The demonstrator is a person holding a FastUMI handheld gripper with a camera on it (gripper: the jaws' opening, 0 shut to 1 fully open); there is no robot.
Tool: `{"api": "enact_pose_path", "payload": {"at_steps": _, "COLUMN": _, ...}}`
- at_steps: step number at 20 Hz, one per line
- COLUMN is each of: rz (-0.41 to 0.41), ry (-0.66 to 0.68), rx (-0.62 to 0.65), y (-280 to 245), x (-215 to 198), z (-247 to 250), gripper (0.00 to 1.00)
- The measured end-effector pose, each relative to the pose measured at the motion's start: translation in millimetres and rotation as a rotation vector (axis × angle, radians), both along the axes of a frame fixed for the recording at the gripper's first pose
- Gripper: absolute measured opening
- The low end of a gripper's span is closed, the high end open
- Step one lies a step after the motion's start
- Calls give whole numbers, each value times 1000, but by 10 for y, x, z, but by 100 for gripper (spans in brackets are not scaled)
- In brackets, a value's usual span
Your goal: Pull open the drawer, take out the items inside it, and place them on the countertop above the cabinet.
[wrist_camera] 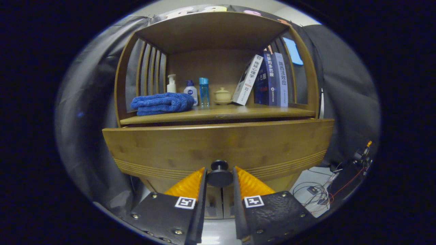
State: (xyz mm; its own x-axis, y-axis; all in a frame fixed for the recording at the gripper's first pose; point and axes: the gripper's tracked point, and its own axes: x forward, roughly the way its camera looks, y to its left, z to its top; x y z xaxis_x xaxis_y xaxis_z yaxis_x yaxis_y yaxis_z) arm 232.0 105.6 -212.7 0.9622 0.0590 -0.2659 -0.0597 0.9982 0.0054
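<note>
Drawer [218, 144] front and centre, a wide wooden face directly under the worktop [218, 114], and it stands forward of the cabinet body with a dark gap showing along its top edge. Its round dark knob [219, 173] sits low in the middle of that face. The tongs [219, 177] are right on it: one finger on each side of the knob, both pressed up against it, clamped.

Up on the worktop, a folded blue towel [161, 103] lies at the left end, close to the front edge. Just behind and to its right stands a white pump bottle [171, 83], then a white bottle with a blue cap [190, 91], then a slim clear blue bottle [203, 91], all upright. Toward the middle sits a small cream lidded cup [222, 95] on a saucer. At the right end a white book [248, 80] leans against two dark blue books [272, 79], which stand upright against the slatted side.

Below the cabinet on the right, loose wires [315, 194] lie on the pale floor [306, 180].
</note>
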Motion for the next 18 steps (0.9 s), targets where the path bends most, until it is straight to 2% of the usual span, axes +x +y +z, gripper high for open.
{"api": "enact_pose_path", "payload": {"at_steps": 3, "rz": -4, "ry": -18, "rx": -15, "y": -81, "x": -291, "z": 55, "gripper": 38}}
{"api": "enact_pose_path", "payload": {"at_steps": 4, "rz": 58, "ry": -11, "rx": -19, "y": -61, "x": -733, "z": 183, "gripper": 25}}
{"api": "enact_pose_path", "payload": {"at_steps": 6, "rz": 60, "ry": -48, "rx": -1, "y": -176, "x": -884, "z": 154, "gripper": 1}}
{"api": "enact_pose_path", "payload": {"at_steps": 10, "rz": -50, "ry": -76, "rx": 34, "y": -521, "x": -979, "z": 203, "gripper": 1}}
{"api": "enact_pose_path", "payload": {"at_steps": 17, "rz": -71, "ry": -84, "rx": 34, "y": -479, "x": -845, "z": 266, "gripper": 1}}
{"api": "enact_pose_path", "payload": {"at_steps": 18, "rz": -77, "ry": -82, "rx": 34, "y": -458, "x": -805, "z": 252, "gripper": 10}}
